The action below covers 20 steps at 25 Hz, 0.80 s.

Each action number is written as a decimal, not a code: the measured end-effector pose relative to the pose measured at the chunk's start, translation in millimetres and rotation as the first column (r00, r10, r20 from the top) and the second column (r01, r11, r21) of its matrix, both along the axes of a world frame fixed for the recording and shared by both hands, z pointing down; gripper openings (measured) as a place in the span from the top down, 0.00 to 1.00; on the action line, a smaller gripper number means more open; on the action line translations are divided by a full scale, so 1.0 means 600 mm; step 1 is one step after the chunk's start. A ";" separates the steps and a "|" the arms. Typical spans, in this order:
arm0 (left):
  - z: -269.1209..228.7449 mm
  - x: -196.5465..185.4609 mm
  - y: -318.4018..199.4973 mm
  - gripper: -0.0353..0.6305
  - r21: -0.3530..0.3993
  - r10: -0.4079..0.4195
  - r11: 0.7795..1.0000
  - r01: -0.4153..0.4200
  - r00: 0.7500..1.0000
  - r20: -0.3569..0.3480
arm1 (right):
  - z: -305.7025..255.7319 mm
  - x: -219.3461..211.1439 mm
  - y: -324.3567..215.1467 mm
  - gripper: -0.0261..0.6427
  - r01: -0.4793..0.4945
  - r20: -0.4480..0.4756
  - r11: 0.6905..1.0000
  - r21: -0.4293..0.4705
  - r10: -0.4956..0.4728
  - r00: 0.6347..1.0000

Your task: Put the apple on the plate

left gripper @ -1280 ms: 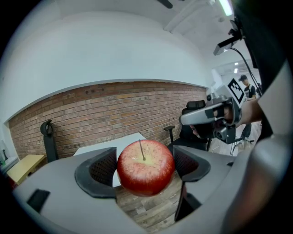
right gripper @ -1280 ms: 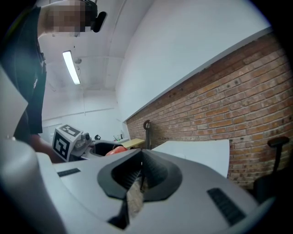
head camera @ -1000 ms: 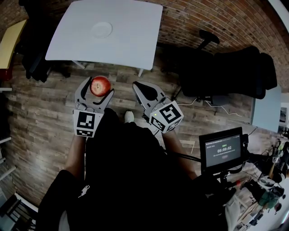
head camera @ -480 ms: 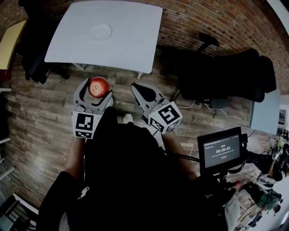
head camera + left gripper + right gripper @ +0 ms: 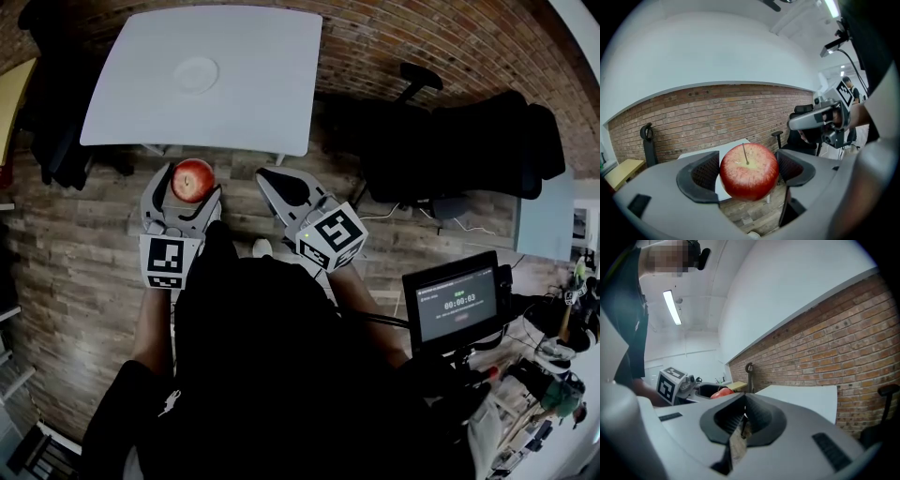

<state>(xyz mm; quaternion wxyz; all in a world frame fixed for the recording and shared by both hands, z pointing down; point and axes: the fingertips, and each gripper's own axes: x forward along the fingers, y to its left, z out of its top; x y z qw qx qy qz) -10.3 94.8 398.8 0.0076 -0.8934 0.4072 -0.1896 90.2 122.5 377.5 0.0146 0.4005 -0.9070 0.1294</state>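
Between the jaws of the left gripper (image 5: 186,185) sits the red apple (image 5: 193,179), clamped on both sides by the dark pads (image 5: 701,176) and held above the wooden floor (image 5: 75,234). Ahead of that gripper, well apart, the plate (image 5: 196,74) lies on the white table (image 5: 267,84). Just to its right, the right gripper (image 5: 272,183) has its jaws pressed together.

Monitor (image 5: 457,302) screen: timer 00:00:03; smaller print unreadable.
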 end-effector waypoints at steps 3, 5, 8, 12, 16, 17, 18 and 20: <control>0.012 -0.019 -0.013 0.36 -0.013 0.007 1.000 -0.007 1.000 -0.002 | 0.009 -0.021 -0.015 0.96 -0.001 -0.008 1.000 -0.009 0.001 1.000; 0.015 -0.027 -0.029 0.36 -0.023 0.016 1.000 -0.016 1.000 -0.002 | 0.008 -0.031 -0.033 0.96 -0.006 -0.009 1.000 -0.013 0.005 1.000; 0.016 -0.035 -0.060 0.36 -0.035 0.038 0.999 -0.038 0.999 0.002 | 0.000 -0.047 -0.066 0.96 -0.016 -0.004 1.000 -0.015 0.015 1.000; 0.013 -0.040 -0.099 0.36 -0.041 0.068 0.997 -0.068 0.998 0.001 | -0.007 -0.066 -0.106 0.96 -0.023 -0.005 1.000 -0.017 0.023 1.000; 0.004 -0.046 -0.124 0.36 -0.050 0.084 0.995 -0.084 0.996 -0.004 | -0.012 -0.075 -0.125 0.96 -0.039 -0.008 0.999 -0.033 0.039 0.999; 0.003 -0.047 -0.130 0.36 -0.052 0.089 0.995 -0.089 0.996 -0.005 | -0.013 -0.076 -0.130 0.96 -0.042 -0.011 0.998 -0.037 0.042 0.999; 0.002 -0.049 -0.136 0.36 -0.054 0.094 0.994 -0.094 0.996 -0.005 | -0.013 -0.078 -0.136 0.96 -0.046 -0.013 0.998 -0.040 0.045 0.999; 0.001 -0.054 -0.151 0.36 -0.058 0.104 0.993 -0.104 0.995 -0.006 | -0.015 -0.083 -0.151 0.96 -0.054 -0.016 0.998 -0.046 0.053 0.998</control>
